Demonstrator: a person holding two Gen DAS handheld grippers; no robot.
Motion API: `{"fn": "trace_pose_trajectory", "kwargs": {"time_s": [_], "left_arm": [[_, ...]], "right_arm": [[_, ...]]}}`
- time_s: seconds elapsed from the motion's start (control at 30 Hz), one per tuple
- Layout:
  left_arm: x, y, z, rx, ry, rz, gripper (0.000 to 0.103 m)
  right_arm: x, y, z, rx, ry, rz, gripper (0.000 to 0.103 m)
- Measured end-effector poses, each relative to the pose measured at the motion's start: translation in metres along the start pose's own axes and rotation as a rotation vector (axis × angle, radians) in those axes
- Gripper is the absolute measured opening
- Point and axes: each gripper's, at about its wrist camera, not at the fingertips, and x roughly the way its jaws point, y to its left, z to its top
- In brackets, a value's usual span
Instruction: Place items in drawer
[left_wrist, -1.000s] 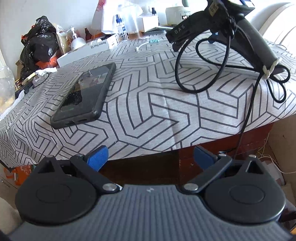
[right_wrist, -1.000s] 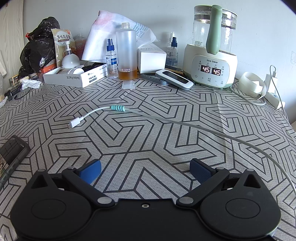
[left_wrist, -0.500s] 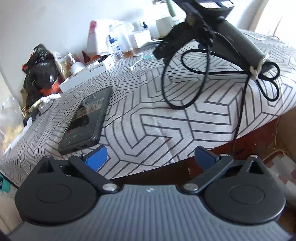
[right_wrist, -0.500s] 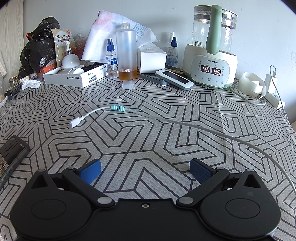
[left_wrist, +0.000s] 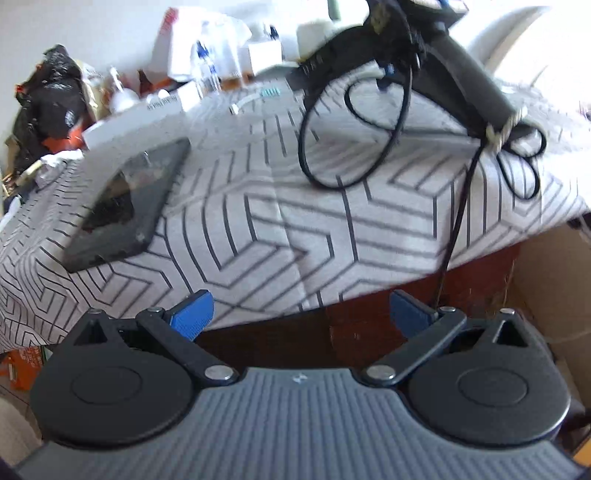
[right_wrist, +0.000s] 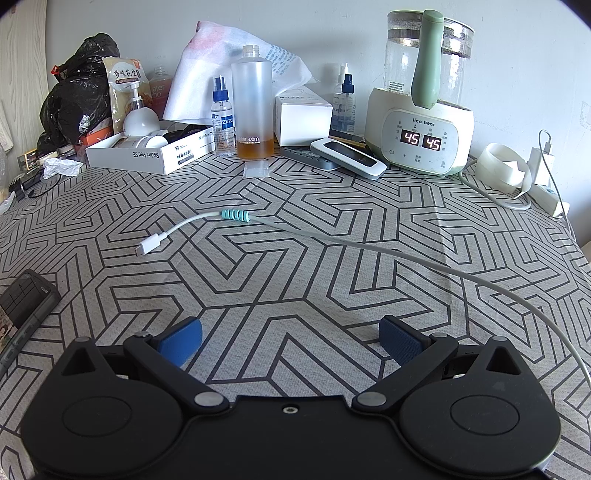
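My left gripper (left_wrist: 301, 314) is open and empty, in front of the table's near edge, below the hanging patterned cloth (left_wrist: 258, 206). A black phone (left_wrist: 127, 201) lies on the cloth at the left. The other gripper's black body with a looped cable (left_wrist: 436, 74) rests on the table at the upper right. My right gripper (right_wrist: 290, 339) is open and empty, low over the cloth (right_wrist: 295, 280). A white charging cable (right_wrist: 184, 230) lies ahead of it. The phone's corner (right_wrist: 22, 306) shows at the far left. No drawer is clearly visible.
The table's dark red front (left_wrist: 369, 317) is under the cloth. Along the back wall stand a white tablet box (right_wrist: 147, 153), spray bottles (right_wrist: 222, 118), a tall bottle (right_wrist: 255, 103), a kettle base (right_wrist: 421, 136), a black bag (right_wrist: 77, 96) and a power strip (right_wrist: 543, 184).
The left gripper's view has swung and shifted, and is now motion-blurred; the table edge sits slightly higher than half a second ago. The right gripper has not moved.
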Motion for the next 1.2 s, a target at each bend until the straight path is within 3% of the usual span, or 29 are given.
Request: {"fn": "trace_pose_trajectory", "kwargs": {"time_s": [0.07, 0.13, 0.5, 0.8, 1.1, 1.17, 1.2], "left_arm": [[0.010, 0.003, 0.000, -0.014, 0.025, -0.120, 0.103], [0.014, 0.006, 0.000, -0.020, 0.024, -0.156, 0.103], [0.016, 0.018, -0.003, -0.042, 0.011, -0.124, 0.103], [0.016, 0.018, -0.003, -0.051, 0.008, -0.142, 0.103], [0.019, 0.011, -0.006, -0.066, 0.043, -0.089, 0.103], [0.023, 0.012, -0.005, -0.124, 0.101, 0.011, 0.103], [0.023, 0.011, -0.005, -0.163, 0.143, 0.101, 0.103]], "right_arm": [[-0.002, 0.000, 0.000, 0.000, 0.000, 0.000, 0.103], [0.001, -0.001, -0.001, 0.000, -0.001, -0.001, 0.103], [0.004, -0.001, -0.003, 0.000, -0.001, -0.001, 0.103], [0.006, -0.001, -0.003, 0.000, -0.001, -0.001, 0.103], [0.005, -0.001, -0.003, 0.000, -0.001, -0.001, 0.103], [0.006, -0.001, -0.003, 0.000, -0.001, -0.001, 0.103], [0.006, -0.001, -0.003, 0.000, -0.001, -0.001, 0.103]]}}
